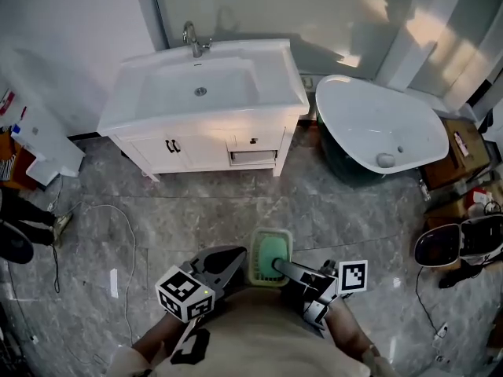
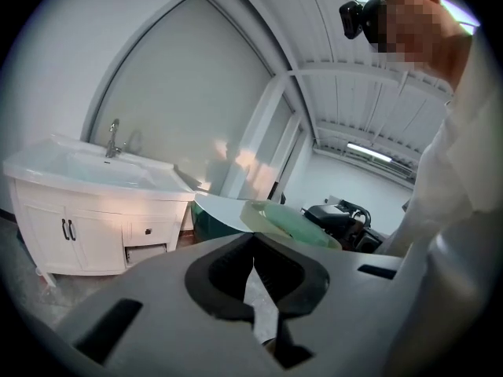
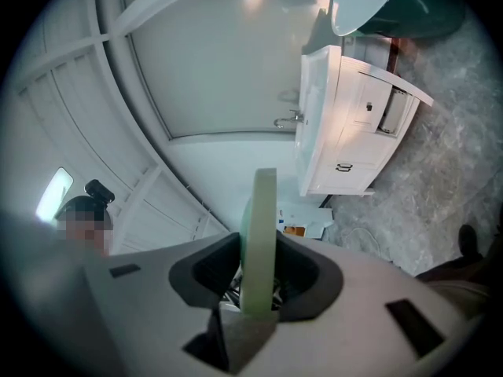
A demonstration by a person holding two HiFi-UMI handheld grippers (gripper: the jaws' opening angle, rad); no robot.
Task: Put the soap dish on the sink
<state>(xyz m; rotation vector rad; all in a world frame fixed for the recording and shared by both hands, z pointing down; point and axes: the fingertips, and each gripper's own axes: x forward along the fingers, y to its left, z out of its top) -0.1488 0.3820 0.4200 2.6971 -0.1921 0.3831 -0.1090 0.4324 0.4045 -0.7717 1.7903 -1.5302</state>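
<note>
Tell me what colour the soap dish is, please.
The soap dish is pale green; the head view shows it best.

Sink (image 1: 157,93) far ahead, bathtub (image 1: 369,120) right of it, soap dish (image 1: 271,256) nearest.

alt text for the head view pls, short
Seen from above, the right claw grips a green soap dish, with the shut, empty left claw beside it. Ahead, across a grey floor, stands a white sink with a tap; a white tub sits to its right.
</note>
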